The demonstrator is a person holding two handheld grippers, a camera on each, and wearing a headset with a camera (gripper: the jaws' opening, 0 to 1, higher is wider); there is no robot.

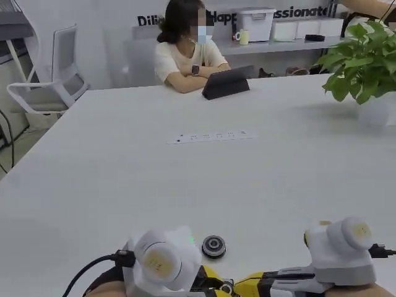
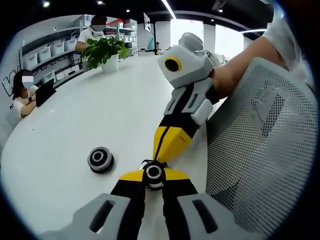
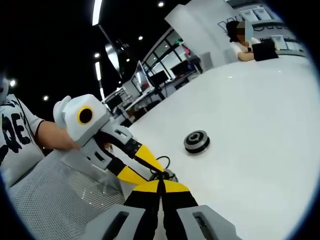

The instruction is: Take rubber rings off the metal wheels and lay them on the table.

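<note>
Landmark: loose wheel (image 1: 213, 245), lying flat on the white tabletop (image 1: 185, 185), with a dark band around its rim and neither tool touching it.
Left side: left tool (image 2: 153, 180) is clenched on the held wheel (image 2: 153, 172), one yellow tip on each side of it.
Right side: right tool (image 3: 160, 184) has its yellow tips pressed together, and they meet the held wheel at its rim from the opposite direction. Whether they pinch anything between them cannot be told.
Held wheel: small, with a metal hub. It is near the loose wheel on the wearer's side, held between the two tools at the tabletop's near edge.
Ring: a thin black loop (image 3: 163, 161) stands off the held wheel just beside the right tool's tips. Whether this is the rubber ring cannot be told.
Hands: one grips each tool's grey body, to the left and right of the loose wheel.
Beyond the loose wheel: a white power strip (image 1: 210, 136) lies mid-tabletop. A seated person (image 1: 185, 59) with a dark tablet (image 1: 226, 83) is at the far edge.
Far right of the loose wheel: a potted plant (image 1: 362, 59), well apart.
Behind the tools: a grey mesh chair back (image 2: 260, 150).
</note>
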